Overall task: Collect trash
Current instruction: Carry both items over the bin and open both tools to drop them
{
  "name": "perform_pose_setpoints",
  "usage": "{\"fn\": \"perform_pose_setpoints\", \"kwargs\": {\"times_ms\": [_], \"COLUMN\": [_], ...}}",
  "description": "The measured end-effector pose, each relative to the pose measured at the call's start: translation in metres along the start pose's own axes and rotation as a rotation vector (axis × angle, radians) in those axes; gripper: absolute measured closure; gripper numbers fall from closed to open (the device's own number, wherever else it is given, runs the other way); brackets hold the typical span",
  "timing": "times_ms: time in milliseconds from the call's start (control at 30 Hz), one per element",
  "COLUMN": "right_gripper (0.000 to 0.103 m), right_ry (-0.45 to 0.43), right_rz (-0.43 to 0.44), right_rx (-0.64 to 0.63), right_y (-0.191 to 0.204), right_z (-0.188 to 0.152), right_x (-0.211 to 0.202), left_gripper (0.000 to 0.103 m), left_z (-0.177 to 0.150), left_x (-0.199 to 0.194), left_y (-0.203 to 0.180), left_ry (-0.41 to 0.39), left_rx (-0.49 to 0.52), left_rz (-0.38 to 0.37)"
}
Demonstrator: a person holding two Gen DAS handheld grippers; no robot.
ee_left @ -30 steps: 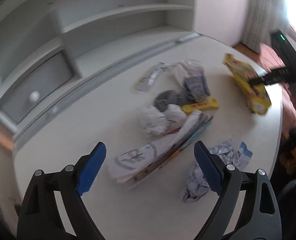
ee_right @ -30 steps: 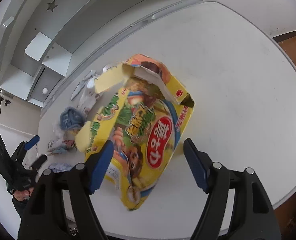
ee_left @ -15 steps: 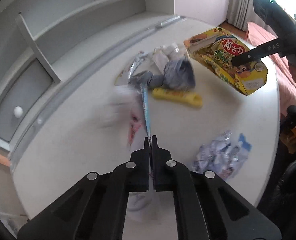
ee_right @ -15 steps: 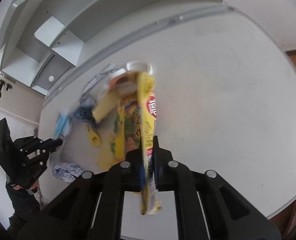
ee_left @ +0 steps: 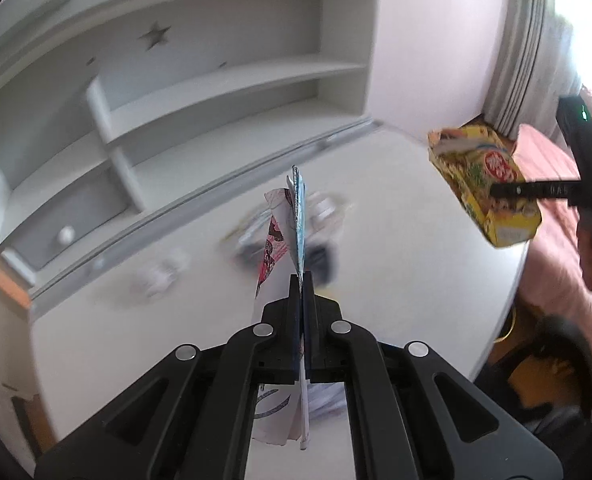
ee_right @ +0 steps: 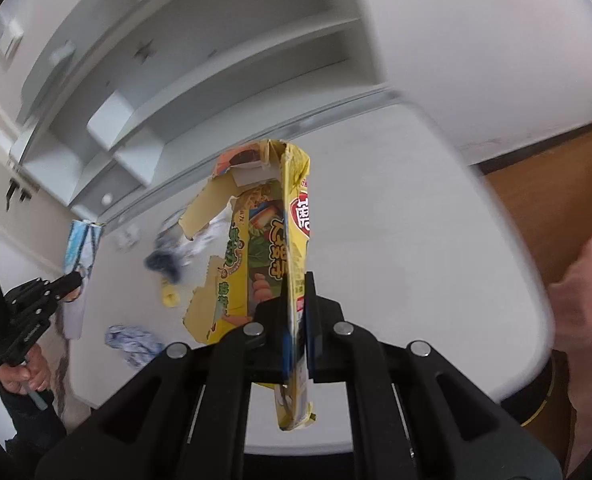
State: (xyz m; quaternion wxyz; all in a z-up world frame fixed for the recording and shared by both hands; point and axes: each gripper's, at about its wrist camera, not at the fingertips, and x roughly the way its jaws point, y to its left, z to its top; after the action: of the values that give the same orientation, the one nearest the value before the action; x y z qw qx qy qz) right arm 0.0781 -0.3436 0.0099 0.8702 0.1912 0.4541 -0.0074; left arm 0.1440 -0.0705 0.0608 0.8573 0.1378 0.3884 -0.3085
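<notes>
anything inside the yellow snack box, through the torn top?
The yellow snack box, clamped in the right gripper, shows only a pale inner flap at its torn top; deeper contents are hidden by its walls.

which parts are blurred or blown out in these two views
Left wrist view: table litter smeared by motion blur, window top right blown out, flat packet in the left gripper sharp. Right wrist view: shelves and background streaked, yellow box in the right gripper fairly crisp.
</notes>
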Motion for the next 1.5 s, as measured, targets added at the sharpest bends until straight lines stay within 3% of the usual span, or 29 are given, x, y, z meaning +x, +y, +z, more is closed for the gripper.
{"fn": "perform_pose_setpoints", "kwargs": {"times_ms": [200, 433, 567, 700, 900, 1067, 1200, 1500], "right_gripper": [0.097, 0.097, 0.097, 0.097, 0.097, 0.097, 0.097, 0.097], "right_ry": [-0.099, -0.138, -0.094, -0.031, 0.098, 0.175, 0.201, 0.183], "right_rz": [-0.126, -0.318, -0.411, -0.460, -0.454, -0.427, -0.414, -0.393], "right_rx": [0.148, 0.349, 0.449, 0.532, 0.642, 0.687, 0.699, 0.677], "right_y": [-0.112, -0.256, -0.323, -0.374, -0.429, -0.453, -0.459, -0.463], "right_z": [-0.029, -0.099, -0.146, -0.190, -0.245, -0.269, -0.273, -0.265], "right_x": [-0.066, -0.121, -0.122, -0.107, -0.058, -0.026, -0.011, -0.012], "left_gripper": [0.103, 0.103, 0.103, 0.103, 0.103, 0.103, 0.103, 0.103], "left_z": [0.037, 0.052, 0.040, 0.020, -0.010, -0.040, -0.060, -0.063], "left_x": [0.042, 0.112, 0.160, 0.220, 0.317, 0.358, 0.366, 0.370], "left_y": [-0.114, -0.303, -0.385, -0.443, -0.480, -0.507, -0.510, -0.524], "left_ry": [-0.020, 0.044, 0.132, 0.232, 0.395, 0.479, 0.511, 0.524], "left_rx": [0.049, 0.161, 0.229, 0.301, 0.333, 0.349, 0.349, 0.354], "left_rz": [-0.185, -0.480, -0.578, -0.601, -0.603, -0.584, -0.579, -0.599]}}
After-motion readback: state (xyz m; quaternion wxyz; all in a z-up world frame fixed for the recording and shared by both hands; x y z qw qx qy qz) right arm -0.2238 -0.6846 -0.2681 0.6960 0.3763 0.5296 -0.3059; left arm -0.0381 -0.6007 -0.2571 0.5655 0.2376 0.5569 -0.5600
